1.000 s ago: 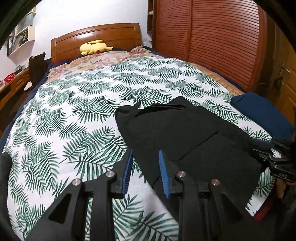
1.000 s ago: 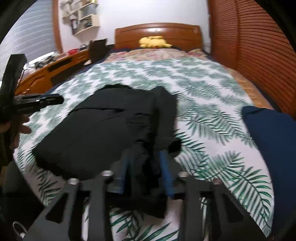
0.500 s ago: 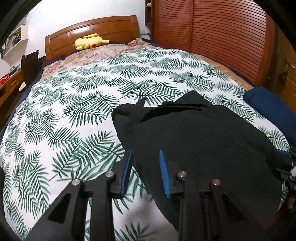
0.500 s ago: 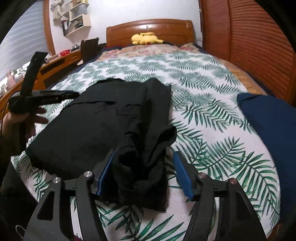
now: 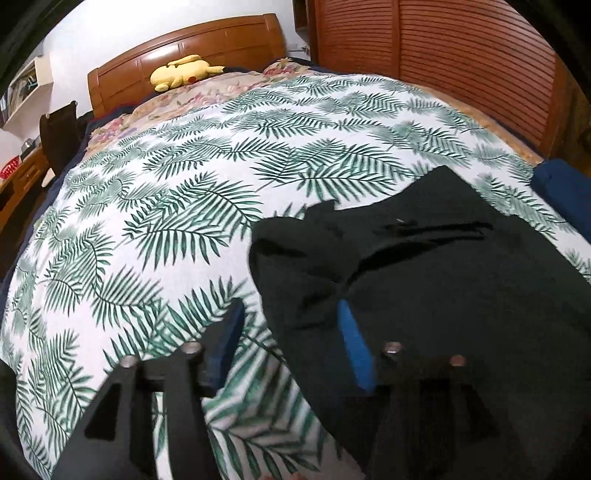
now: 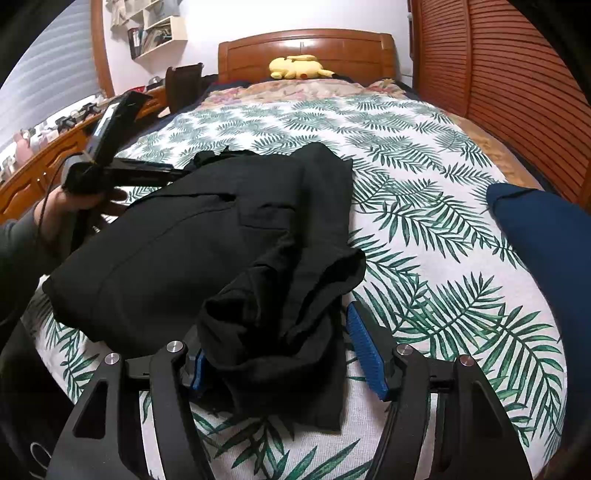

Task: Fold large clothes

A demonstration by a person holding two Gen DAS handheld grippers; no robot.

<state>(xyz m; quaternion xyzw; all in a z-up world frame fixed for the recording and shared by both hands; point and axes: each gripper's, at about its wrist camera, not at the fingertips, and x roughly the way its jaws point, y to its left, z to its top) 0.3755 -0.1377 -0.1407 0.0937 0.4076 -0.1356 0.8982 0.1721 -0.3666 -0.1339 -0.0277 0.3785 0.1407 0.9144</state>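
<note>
From the left wrist, the left gripper (image 5: pixel 288 332) has its jaws apart astride the edge of the black garment (image 5: pixel 443 266), which lies on the palm-print bed (image 5: pixel 166 221). From the right wrist, the right gripper (image 6: pixel 280 350) stands wide open around a bunched fold of the garment.

A bed (image 6: pixel 424 177) with a palm-leaf spread filled most of the frame. At top centre stood a wooden headboard (image 6: pixel 306 48) against a white wall (image 6: pixel 258 18). Slatted wooden wardrobe doors (image 6: pixel 498 74) ran along the right. At upper left were wall shelves (image 6: pixel 155 26), a window blind (image 6: pixel 48 81) and a cluttered wooden desk (image 6: pixel 40 166).
</note>
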